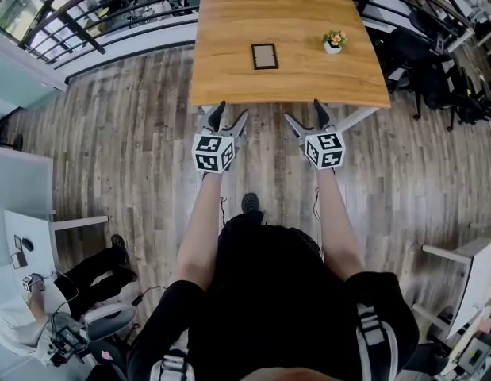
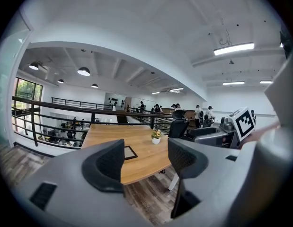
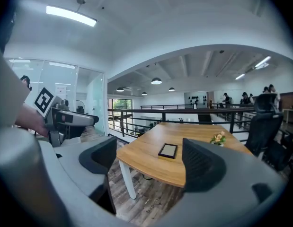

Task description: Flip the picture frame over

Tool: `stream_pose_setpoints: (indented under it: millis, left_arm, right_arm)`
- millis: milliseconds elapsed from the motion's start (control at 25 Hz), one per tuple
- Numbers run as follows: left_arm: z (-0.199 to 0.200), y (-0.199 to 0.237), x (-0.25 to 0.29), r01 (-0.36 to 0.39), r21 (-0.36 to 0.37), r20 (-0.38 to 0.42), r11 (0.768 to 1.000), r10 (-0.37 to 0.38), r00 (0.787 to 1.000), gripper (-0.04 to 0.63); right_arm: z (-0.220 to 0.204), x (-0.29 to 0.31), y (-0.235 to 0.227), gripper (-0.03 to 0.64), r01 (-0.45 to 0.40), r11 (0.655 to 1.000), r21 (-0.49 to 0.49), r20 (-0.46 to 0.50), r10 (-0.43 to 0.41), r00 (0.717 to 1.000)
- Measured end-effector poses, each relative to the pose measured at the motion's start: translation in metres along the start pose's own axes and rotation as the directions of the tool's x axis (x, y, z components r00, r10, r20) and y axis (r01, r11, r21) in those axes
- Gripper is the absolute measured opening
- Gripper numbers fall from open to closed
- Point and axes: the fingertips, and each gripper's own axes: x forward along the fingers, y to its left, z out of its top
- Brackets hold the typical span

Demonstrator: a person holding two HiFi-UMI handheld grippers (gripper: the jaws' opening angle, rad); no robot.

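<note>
A small dark picture frame (image 1: 264,55) lies flat near the middle of the wooden table (image 1: 229,78), its pale inner panel facing up. It also shows in the left gripper view as the frame (image 2: 130,152) and in the right gripper view as the frame (image 3: 168,150). My left gripper (image 1: 228,117) and right gripper (image 1: 304,119) are held side by side in front of the table's near edge, above the floor. Both are open with nothing between their jaws, well short of the frame.
A small potted plant (image 1: 334,42) stands on the table to the right of the frame. Office chairs (image 1: 423,70) crowd the table's right side. A railing (image 1: 94,14) runs behind the table. Another person sits at the lower left (image 1: 39,316).
</note>
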Motion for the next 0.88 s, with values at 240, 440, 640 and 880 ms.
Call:
stream_pose_setpoints:
  millis: [240,440,640,880]
  left_arm:
    - [0.009,0.028,0.028,0.036,0.006,-0.009,0.999,-0.036,0.999,0.291]
    - [0.009,0.043,0.049,0.062,0.009,-0.028,0.998,-0.061,0.998,0.291]
    - [0.006,0.061,0.058,0.068,0.005,-0.043,0.998,-0.068,0.997,0.291]
    - [0.008,0.070,0.068,0.065,0.003,-0.051,0.998,-0.065,0.997,0.291]
  right_arm:
    - [0.006,0.032,-0.004,0.430,0.022,1.000,-0.004,-0.011,-0.022,1.000]
    - [0.008,0.054,-0.017,0.426,0.048,0.999,0.009,-0.020,-0.048,0.999]
    - [0.012,0.072,-0.017,0.426,0.058,0.998,0.024,-0.016,-0.057,0.998]
    - [0.005,0.082,-0.017,0.426,0.058,0.997,0.043,-0.027,-0.057,0.998]
